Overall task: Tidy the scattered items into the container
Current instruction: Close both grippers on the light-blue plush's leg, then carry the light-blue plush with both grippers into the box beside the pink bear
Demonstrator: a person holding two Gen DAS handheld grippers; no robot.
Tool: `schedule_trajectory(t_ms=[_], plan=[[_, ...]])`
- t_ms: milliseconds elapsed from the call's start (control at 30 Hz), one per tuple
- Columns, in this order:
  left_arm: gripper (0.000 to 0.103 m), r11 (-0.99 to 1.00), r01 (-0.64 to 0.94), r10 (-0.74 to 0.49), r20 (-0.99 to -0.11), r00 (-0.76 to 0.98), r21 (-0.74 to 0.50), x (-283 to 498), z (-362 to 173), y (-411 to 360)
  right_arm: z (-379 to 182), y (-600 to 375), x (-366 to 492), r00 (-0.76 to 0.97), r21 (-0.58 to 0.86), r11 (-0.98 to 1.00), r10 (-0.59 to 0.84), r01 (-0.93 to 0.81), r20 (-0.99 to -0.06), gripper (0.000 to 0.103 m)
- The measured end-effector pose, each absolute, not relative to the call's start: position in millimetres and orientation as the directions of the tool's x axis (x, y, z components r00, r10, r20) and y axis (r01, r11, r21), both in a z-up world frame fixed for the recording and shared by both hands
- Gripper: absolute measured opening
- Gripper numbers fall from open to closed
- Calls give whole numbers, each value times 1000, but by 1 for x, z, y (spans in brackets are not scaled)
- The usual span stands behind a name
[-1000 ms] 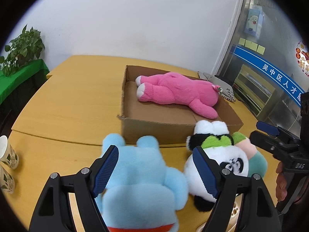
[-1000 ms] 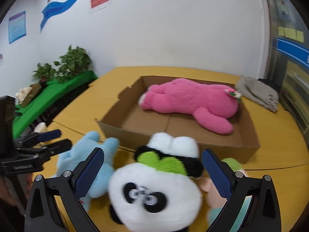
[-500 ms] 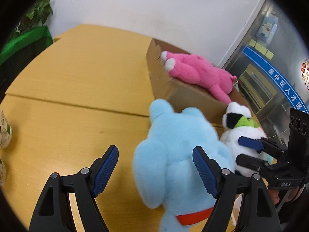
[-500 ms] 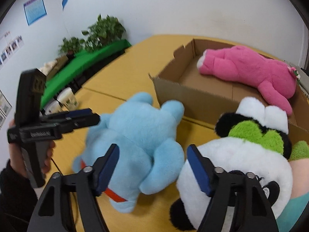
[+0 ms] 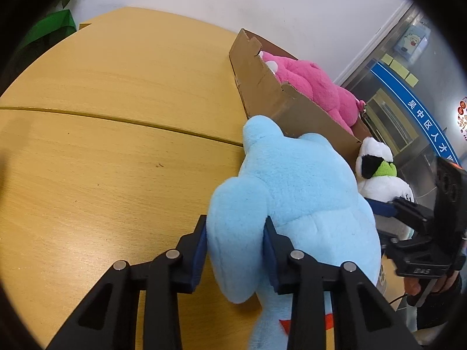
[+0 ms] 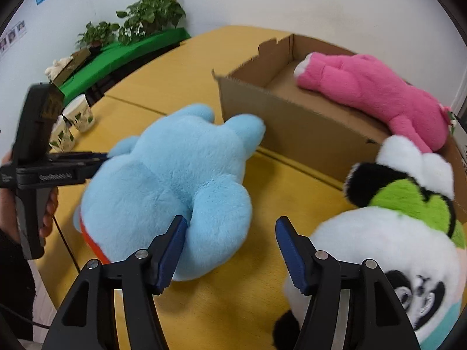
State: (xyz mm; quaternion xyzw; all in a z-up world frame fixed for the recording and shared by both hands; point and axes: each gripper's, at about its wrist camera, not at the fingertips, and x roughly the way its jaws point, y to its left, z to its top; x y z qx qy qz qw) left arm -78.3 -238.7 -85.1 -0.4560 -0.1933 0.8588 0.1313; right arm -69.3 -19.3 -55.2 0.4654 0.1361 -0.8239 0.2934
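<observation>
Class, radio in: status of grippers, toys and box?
Left gripper closing on blue plush. Right gripper closing around its limb. Pink plush boxed. Panda alongside.

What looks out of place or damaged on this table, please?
Two plush toys lie outside the cardboard box: the blue plush, with its foot against the box wall, and the panda plush beside it. Only the pink plush lies inside. The box rim is ragged where its flaps were torn off.
</observation>
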Motion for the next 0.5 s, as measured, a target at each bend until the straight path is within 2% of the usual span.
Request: schedule_trajectory(t_ms=[100,133,167,300,500], plan=[[30,-899,-51,391,-744,-542,-435,-80,-88,-236,-61,-21,-76,-365,88,-788,-378,610,-851,56],[30,-899,-47,390,-746,-540,-436,-81,-88,-236,-61,-23,-77,-358,97,-784,-385,613,-851,46],[29,-898,-43,389,-747,-539,-438,-81,-89,-236,-63,-25,-77,-353,100,-781,-388,616,-851,39],[26,-904,-46,377,-743,-552,-425,-75,-83,-233,-62,-24,-76,-360,118,-784,-406,609,-840,32],[25,-925,-72,340,-731,-592,-372,-61,-50,-215,-39,-17,-69,-418,113,-788,-435,605,-798,30]])
